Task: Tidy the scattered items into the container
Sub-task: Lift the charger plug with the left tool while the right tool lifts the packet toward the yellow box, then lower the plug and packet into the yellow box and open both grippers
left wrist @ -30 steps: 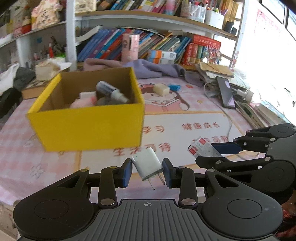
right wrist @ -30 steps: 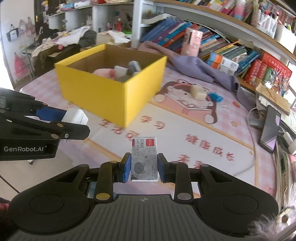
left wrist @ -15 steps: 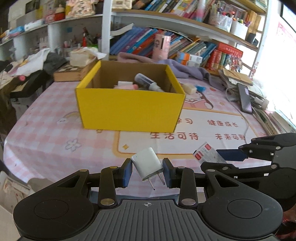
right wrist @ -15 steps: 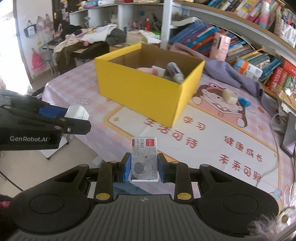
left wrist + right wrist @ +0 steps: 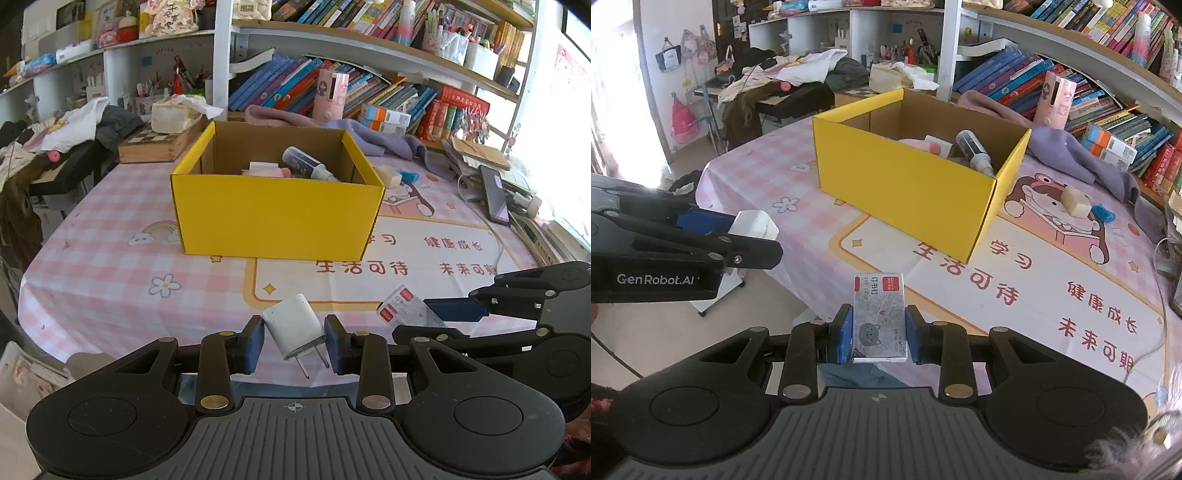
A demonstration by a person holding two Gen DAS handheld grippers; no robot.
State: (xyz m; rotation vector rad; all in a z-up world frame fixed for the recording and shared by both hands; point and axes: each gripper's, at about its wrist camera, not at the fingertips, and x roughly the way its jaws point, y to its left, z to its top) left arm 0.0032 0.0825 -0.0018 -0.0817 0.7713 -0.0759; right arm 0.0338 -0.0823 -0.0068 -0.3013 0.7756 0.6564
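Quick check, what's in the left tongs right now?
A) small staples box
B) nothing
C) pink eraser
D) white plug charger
D: the left tongs are shut on a white plug charger, prongs pointing down toward the camera; the small staples box is in the right tongs, both short of the yellow box.

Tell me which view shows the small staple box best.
The right wrist view: the staple box sits head-on, clamped flat in the right gripper, its red labels and cat drawing readable. The left wrist view catches only one tilted end of it at the right, partly hidden by the gripper.
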